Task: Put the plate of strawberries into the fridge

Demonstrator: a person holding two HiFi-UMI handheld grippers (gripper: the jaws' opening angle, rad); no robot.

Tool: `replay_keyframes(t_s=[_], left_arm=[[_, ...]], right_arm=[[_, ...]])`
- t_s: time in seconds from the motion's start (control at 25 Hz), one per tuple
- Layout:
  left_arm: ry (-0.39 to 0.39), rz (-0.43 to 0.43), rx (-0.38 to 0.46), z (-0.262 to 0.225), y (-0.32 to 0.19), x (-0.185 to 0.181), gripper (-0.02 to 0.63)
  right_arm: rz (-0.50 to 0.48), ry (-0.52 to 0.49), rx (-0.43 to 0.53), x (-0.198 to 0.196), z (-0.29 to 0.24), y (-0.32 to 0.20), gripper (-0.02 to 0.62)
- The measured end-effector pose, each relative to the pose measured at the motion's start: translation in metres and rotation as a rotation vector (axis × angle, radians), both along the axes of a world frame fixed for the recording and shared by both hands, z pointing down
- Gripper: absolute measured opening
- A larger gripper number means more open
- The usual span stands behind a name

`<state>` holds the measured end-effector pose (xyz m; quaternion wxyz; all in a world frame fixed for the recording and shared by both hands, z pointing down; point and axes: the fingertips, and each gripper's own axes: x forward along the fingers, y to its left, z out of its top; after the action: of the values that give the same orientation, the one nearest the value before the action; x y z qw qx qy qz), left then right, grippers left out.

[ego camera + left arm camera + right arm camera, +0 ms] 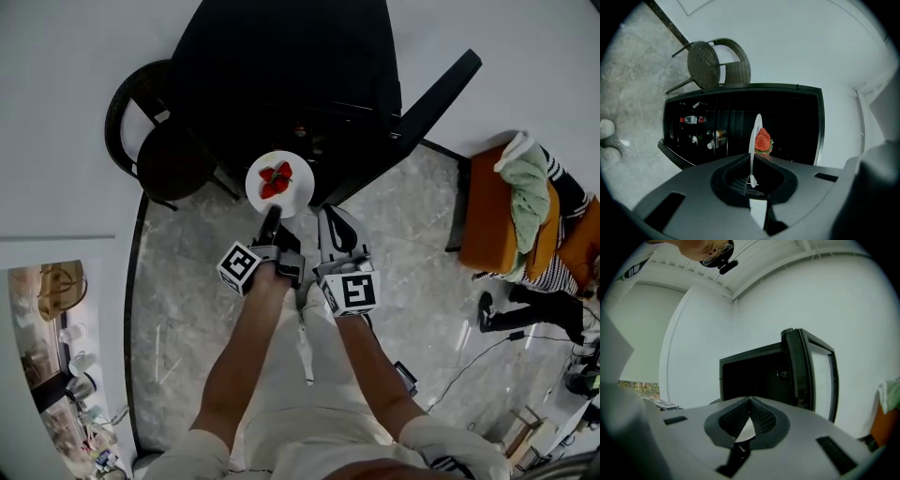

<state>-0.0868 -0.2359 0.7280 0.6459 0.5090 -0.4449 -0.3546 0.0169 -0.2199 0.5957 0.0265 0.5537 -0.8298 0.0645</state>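
A white plate (278,184) with red strawberries (275,180) hangs in front of the open black fridge (281,66). My left gripper (271,218) is shut on the plate's near rim. In the left gripper view the plate (755,136) shows edge-on between the closed jaws of the left gripper (753,158), with the strawberries (762,140) to its right against the dark fridge inside (797,126). My right gripper (330,223) sits just right of the plate, shut and holding nothing. In its own view the right gripper (749,401) points at the fridge opening (757,376).
The fridge door (434,92) stands open to the right. Bottles (693,120) lie on shelves in the fridge's left part. A dark wicker chair (155,141) stands left of the fridge. An orange seat with green cloth (511,211) and cables (487,352) are at the right.
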Motion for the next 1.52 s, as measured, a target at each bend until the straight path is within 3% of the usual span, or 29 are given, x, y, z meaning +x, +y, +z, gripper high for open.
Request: replay_keyframes(t_s=[0.56, 1.52], left_arm=[[-0.058, 0.050, 0.007, 0.037, -0.032, 0.012, 0.011], [-0.075, 0.051, -0.092, 0.088, -0.076, 0.020, 0.011]], right_arm=[[-0.004, 0.019, -0.005, 0.000, 0.006, -0.001, 0.012], [-0.007, 0.037, -0.020, -0.002, 0.007, 0.008, 0.012]])
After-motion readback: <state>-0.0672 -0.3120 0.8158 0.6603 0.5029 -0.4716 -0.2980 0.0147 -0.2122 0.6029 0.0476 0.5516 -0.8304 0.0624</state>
